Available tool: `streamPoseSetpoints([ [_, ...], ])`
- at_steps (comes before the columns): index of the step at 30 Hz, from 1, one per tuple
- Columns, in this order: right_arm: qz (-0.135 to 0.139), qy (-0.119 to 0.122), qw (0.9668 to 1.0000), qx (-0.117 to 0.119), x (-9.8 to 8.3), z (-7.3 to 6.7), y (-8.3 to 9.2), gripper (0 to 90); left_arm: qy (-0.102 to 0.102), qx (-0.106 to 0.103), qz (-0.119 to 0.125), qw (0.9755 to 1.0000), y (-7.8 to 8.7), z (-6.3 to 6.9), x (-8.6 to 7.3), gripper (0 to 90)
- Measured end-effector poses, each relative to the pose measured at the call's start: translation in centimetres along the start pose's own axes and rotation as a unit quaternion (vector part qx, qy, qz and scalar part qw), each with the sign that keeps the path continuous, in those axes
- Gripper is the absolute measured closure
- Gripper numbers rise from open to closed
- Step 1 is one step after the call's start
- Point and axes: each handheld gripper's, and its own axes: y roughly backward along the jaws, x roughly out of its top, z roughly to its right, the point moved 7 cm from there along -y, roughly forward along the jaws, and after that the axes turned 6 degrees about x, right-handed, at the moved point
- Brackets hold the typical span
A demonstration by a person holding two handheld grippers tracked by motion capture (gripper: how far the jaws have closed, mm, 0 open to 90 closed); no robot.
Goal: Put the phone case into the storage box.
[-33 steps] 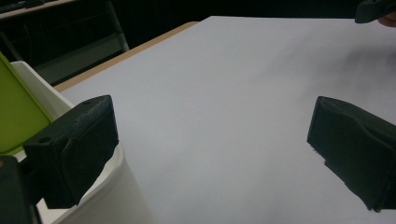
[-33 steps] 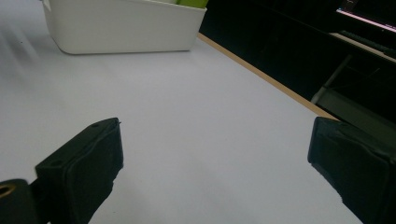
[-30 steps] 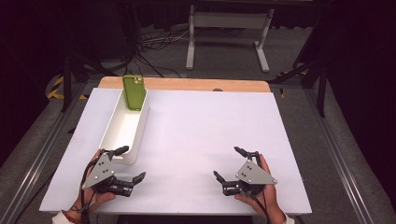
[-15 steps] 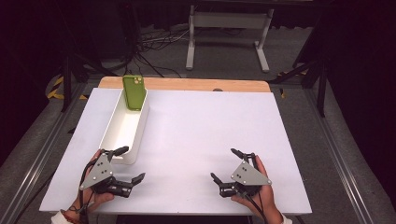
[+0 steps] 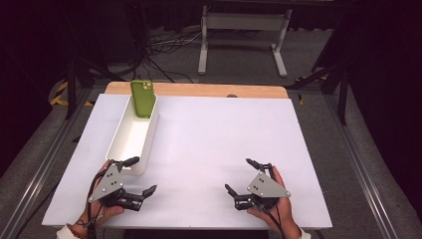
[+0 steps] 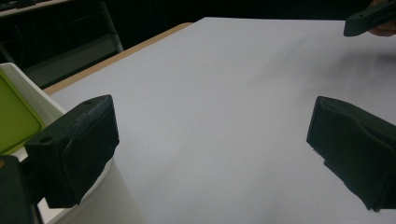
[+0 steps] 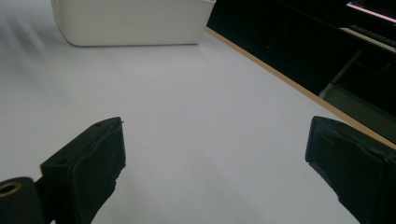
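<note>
A long white bin (image 5: 130,138) lies along the left side of the white table (image 5: 219,129). A green phone (image 5: 141,98) leans upright against the bin's far end. My left gripper (image 5: 144,175) is open just past the bin's near end, close to the front edge, and holds nothing. In the left gripper view the bin's corner (image 6: 112,200) and the phone (image 6: 14,119) sit beside the left jaw, with my left gripper (image 6: 215,154) wide apart. My right gripper (image 5: 238,175) is open at the front right, empty. The right gripper view faces the bin (image 7: 133,23) across bare table, my right gripper (image 7: 215,158) spread wide.
A wooden strip (image 5: 199,89) borders the table's far edge. Beyond it are a dark floor with cables and a grey metal stand (image 5: 244,22). Metal rails (image 5: 45,154) run along both sides of the table. A tip of the other gripper (image 6: 369,18) shows far off in the left gripper view.
My right gripper has shifted slightly left and toward the front edge. The left gripper, bin and phone have stayed where they were.
</note>
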Motion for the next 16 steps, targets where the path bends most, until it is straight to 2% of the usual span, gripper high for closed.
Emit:
streamPoseSetpoints([
  [9,-0.008,0.004,1.0000,-0.005,-0.33,0.08,-0.17,6.0,0.003,0.000,0.001,1.0000,-0.03,0.05,0.00,3.1],
  [13,-0.005,0.002,1.0000,-0.004,-0.29,0.10,-0.14,6.0,-0.002,0.000,0.000,1.0000,-0.09,0.06,0.03,3.2],
  [16,-0.004,-0.003,1.0000,-0.001,-0.31,0.14,-0.18,6.0,0.005,0.002,0.002,1.0000,-0.18,0.00,0.04,3.3],
])
